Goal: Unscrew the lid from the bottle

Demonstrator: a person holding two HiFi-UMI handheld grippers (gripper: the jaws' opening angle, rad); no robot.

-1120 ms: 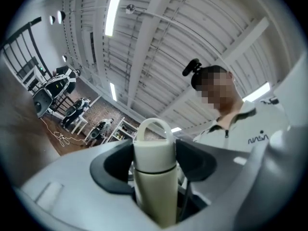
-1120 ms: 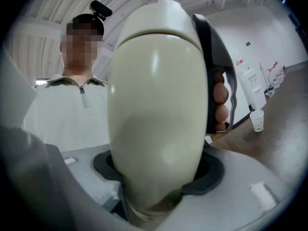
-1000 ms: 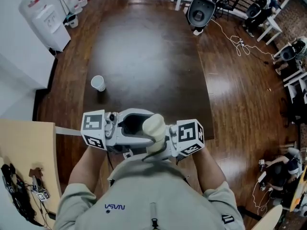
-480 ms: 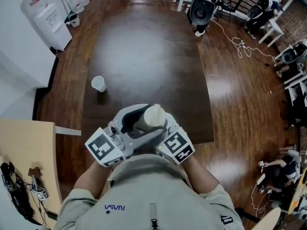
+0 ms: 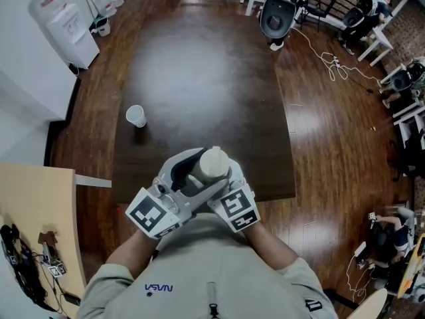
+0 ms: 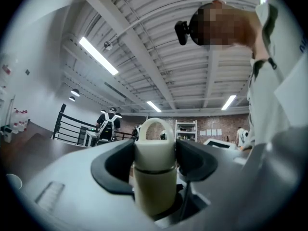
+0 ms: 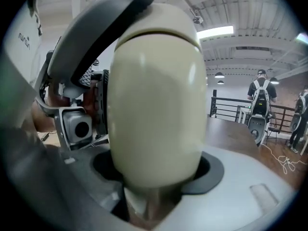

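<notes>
Big open hall, dark plank floor, white ribbed ceiling with strip lights. A long dark-brown wooden bench (image 5: pixel 199 72) runs away from the person. A small white paper cup (image 5: pixel 135 115) stands alone close to the bench's left edge, about halfway along. A white water dispenser (image 5: pixel 63 25) stands on the floor beyond the far left corner, against the wall. Both claws meet over the middle of the bench's near edge, in front of the person's grey-shirted chest, marker cubes turned toward the body. Between them is the cream bottle (image 5: pixel 214 163), rounded and matte, lifted off the bench. The left claw (image 6: pixel 155 153) is closed on its top end: dark pads press either side of the cream loop-handled lid (image 6: pixel 154 138), just above the thin dark seam where it meets the body. The lid is seated, with no gap showing. The right claw (image 7: pixel 159 170) is clamped round the bottle's lower body, which fills that view, pads tight at both flanks. Two people wearing backpacks stand by a black railing at the far end of the hall.
</notes>
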